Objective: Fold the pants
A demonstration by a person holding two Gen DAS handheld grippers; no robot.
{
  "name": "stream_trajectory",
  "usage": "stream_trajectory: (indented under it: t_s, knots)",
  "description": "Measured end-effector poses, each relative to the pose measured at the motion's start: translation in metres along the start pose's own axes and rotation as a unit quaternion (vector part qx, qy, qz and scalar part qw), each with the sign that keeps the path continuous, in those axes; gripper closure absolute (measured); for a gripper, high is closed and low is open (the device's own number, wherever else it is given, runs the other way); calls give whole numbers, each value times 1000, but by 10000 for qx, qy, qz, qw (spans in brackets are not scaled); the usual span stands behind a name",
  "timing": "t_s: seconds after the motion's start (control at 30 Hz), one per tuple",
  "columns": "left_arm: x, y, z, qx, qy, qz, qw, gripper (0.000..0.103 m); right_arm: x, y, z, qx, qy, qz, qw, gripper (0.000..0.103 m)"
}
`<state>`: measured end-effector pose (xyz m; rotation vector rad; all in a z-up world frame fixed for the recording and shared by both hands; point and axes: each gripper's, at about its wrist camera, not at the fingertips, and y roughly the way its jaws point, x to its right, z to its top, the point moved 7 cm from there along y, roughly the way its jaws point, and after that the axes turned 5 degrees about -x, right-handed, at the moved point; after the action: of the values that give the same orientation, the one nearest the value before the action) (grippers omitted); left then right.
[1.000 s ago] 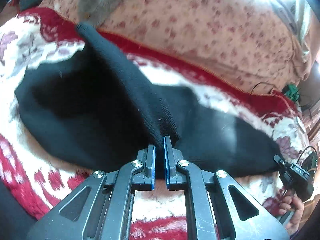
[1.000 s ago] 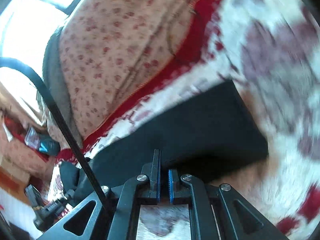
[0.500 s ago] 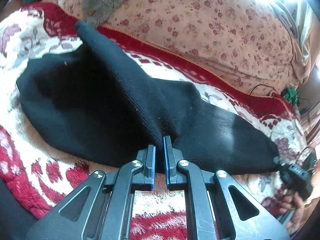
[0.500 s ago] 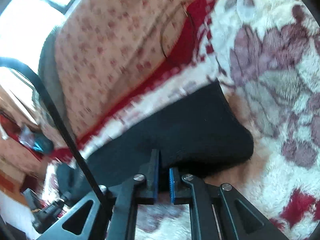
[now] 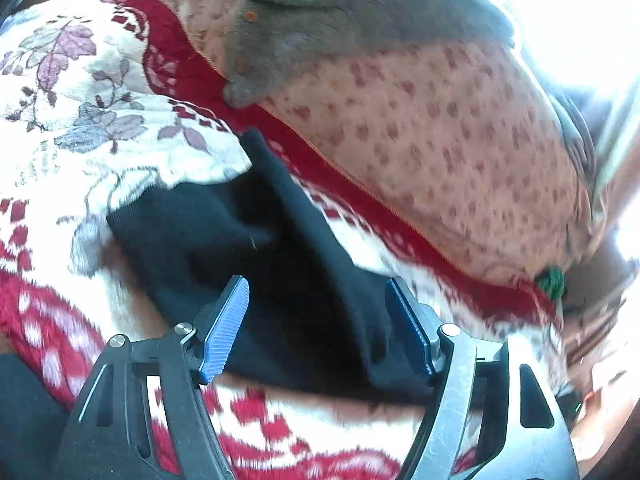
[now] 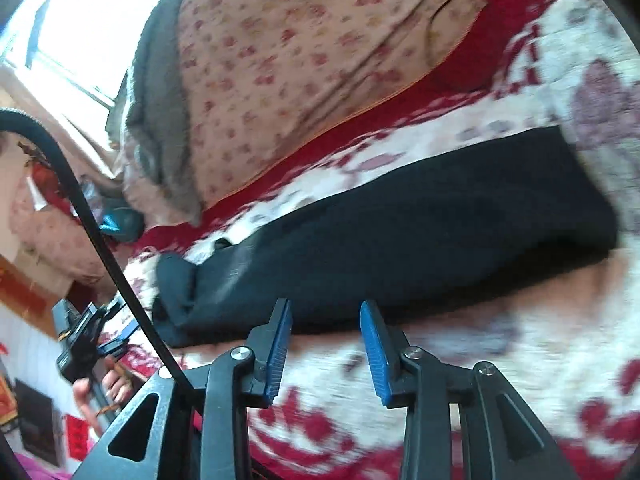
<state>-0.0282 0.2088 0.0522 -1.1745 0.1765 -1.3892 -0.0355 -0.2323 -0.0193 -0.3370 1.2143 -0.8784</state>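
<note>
Release of both grips, a half-second after each gripper had been clamped on the black knit. The left gripper (image 5: 316, 324) stood with its jaws spread wide and nothing between the blue pads (image 5: 226, 324); the pants (image 5: 280, 264) lay beyond and beneath the gap, no longer pinched. The right gripper (image 6: 326, 346) was likewise parted, though less widely, its pads just short of the near edge of the pants (image 6: 400, 236) and, as far as the right wrist view showed, not touching them.

The pants rested as a long, doubled band across the red-and-white floral blanket (image 5: 92, 128) of the bed, lengthwise along the strip between the near edge and the red border that met the pink flowered quilt (image 5: 460, 136). One end sat bunched toward the left-hand end of the bed, beside the other gripper (image 6: 86, 340) seen in the right wrist view; the opposite end was rounded and thicker. A grey garment (image 5: 340, 24) lay over the quilt, well apart from the work.

Interpretation: the fold that had been carried appeared laid down, so one fold seemed complete. A raised ridge of fabric in the left wrist view suggested the layers were not yet flat; smoothing or a further fold across the length probably remained.
</note>
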Motion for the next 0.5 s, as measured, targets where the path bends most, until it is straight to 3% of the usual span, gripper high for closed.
stream_trajectory:
  t_s: [0.17,0.23,0.43,0.47,0.5]
  knots:
    - [-16,29,37,44,-139,350,9993,33,-33,31,-4,-298,-256,156,9991,69]
    - [-25,49,48,-135,-193,605,9979,33,-42,41,-5,-413,-399,147,9982,69]
    - [-33,93,64,-399,-127,896,9951,33,-44,57,-3,-604,-420,137,9972,69]
    - [-33,98,66,-386,-111,917,9950,37,-44,59,-3,-622,-425,141,9971,69]
    - [-32,102,67,-352,-63,963,9947,48,-45,60,-2,-637,-442,143,9969,69]
